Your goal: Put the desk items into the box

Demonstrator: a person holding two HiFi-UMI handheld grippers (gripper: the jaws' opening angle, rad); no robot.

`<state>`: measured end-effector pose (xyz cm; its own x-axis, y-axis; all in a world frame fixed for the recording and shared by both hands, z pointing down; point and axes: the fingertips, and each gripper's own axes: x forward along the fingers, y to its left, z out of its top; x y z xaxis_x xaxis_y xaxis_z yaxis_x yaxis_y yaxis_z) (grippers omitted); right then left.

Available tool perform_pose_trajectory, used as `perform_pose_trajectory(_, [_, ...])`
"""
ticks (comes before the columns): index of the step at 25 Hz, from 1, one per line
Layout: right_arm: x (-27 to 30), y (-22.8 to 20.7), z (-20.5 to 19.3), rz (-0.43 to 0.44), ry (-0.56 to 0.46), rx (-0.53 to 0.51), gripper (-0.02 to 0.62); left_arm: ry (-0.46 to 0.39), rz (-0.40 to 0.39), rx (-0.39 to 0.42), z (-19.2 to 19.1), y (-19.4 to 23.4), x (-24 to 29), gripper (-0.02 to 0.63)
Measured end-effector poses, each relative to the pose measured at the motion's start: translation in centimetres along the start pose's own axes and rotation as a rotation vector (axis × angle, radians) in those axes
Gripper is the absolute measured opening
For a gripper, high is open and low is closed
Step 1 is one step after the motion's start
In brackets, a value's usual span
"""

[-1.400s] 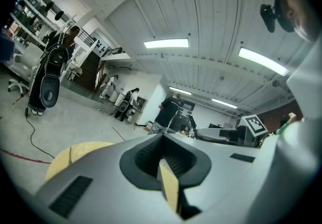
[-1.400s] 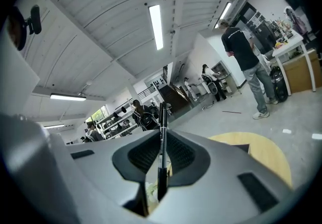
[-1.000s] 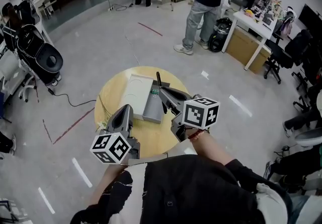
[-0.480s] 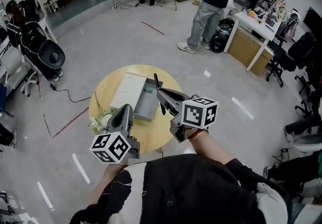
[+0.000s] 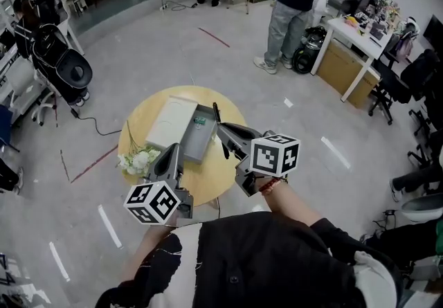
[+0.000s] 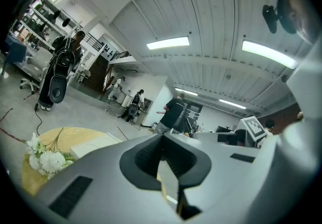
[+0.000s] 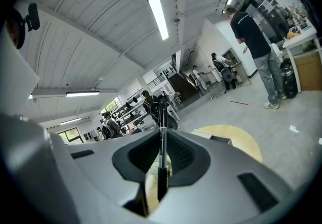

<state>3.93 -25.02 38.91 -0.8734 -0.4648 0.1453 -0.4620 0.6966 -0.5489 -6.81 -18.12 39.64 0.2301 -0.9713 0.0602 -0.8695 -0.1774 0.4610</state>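
While the right gripper (image 5: 223, 132) grasps it, the black pen (image 7: 162, 117) has its long axis along the fingers. One end sticks out past the fingertips, beside the rim of the open grey box (image 5: 201, 144), which stands just ahead-left of them on the round worktop (image 5: 208, 182). The right fingers are clenched on the pen's shaft. Left gripper (image 6: 162, 138): fingers closed together, nothing btw. them. The pen's rear end is hidden deep btw. the right fingers.

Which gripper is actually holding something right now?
The right gripper: its jaws are clamped on a slim black pen. The left gripper has its jaws together with nothing between them.
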Motion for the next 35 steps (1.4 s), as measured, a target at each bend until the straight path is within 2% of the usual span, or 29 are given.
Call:
perform_pose_trajectory(8, [0.1,-0.9,-1.6,0.031,0.044,0.020,0.046,-0.014,0.065,-0.006,-0.9,0.1,-1.2,0.011])
perform_pose_trajectory(17, [2.5,-1.1,-3.7,0.042,0.090,0.057,0.046,-0.015,0.131,-0.023,-1.2,2.9,-2.9,0.011])
perform_pose_trajectory(28, [7.6,-1.2,-2.0,-0.035,0.010,0.096,0.046,0.020,0.070,-0.001,3.2,7.9,-1.0,0.011])
perform_pose_trajectory(35, [10.7,-1.5,-1.5,-0.128,-0.040,0.101,0.045,0.052,-0.007,0.020,6.2,11.3,0.8,0.011])
